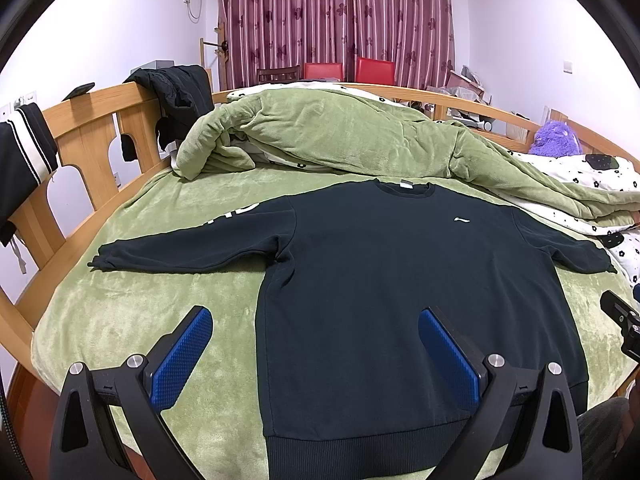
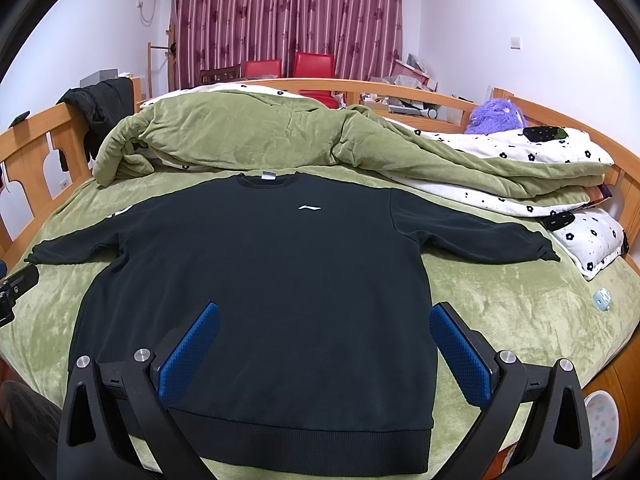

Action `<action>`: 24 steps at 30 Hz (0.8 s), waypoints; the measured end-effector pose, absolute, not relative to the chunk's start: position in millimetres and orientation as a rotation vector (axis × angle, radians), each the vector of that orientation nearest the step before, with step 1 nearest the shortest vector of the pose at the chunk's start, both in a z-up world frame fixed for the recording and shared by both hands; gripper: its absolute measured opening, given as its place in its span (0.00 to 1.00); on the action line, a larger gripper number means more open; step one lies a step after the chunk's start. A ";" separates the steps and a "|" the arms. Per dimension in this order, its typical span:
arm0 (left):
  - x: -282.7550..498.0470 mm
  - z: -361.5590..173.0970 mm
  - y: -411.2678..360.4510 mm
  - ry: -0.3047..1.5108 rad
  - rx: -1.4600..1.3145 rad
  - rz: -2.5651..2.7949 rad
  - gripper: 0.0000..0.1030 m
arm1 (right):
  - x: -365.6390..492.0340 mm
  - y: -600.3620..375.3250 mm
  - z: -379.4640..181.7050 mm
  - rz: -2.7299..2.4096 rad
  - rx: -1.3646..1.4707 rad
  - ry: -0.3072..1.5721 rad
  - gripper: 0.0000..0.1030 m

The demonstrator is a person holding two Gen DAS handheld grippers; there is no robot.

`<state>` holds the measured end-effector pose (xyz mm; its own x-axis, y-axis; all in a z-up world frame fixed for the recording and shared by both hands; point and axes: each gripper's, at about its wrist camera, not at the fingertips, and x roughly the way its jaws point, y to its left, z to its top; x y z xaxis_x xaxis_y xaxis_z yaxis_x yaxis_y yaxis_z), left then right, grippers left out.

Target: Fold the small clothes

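A dark navy sweatshirt (image 1: pixel 400 264) lies flat and face up on the green bed cover, both sleeves spread out sideways, hem toward me. It also shows in the right wrist view (image 2: pixel 272 272). My left gripper (image 1: pixel 316 320) is open and empty, held above the sweatshirt's lower left edge. My right gripper (image 2: pixel 326 314) is open and empty, held above the sweatshirt's lower right part. A part of the right gripper shows at the right edge of the left wrist view (image 1: pixel 624 320).
A bunched green quilt (image 1: pixel 340 136) lies behind the sweatshirt's collar. A flowered white pillow (image 2: pixel 592 240) and a purple plush toy (image 2: pixel 498 116) are at the right. A wooden bed rail (image 1: pixel 92 128) with dark clothes runs along the left. A small pale object (image 2: pixel 602 298) lies on the cover.
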<state>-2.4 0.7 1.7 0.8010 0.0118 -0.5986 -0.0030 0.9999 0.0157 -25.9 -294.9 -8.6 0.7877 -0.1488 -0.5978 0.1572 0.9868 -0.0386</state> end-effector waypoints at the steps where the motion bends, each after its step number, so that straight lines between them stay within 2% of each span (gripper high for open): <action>1: -2.4 1.7 0.9 0.642 0.014 0.008 1.00 | -25.6 -293.6 -8.9 -0.165 0.014 0.643 1.00; 24: -2.6 1.9 -0.2 0.642 0.014 0.008 1.00 | -25.8 -297.9 -9.1 -0.163 0.013 0.643 1.00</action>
<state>-2.6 -0.2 1.9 0.8010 0.0115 -0.5985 -0.0029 0.9999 0.0153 -25.8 -297.9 -9.1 0.7880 -0.1469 -0.5979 0.1551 0.9872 -0.0380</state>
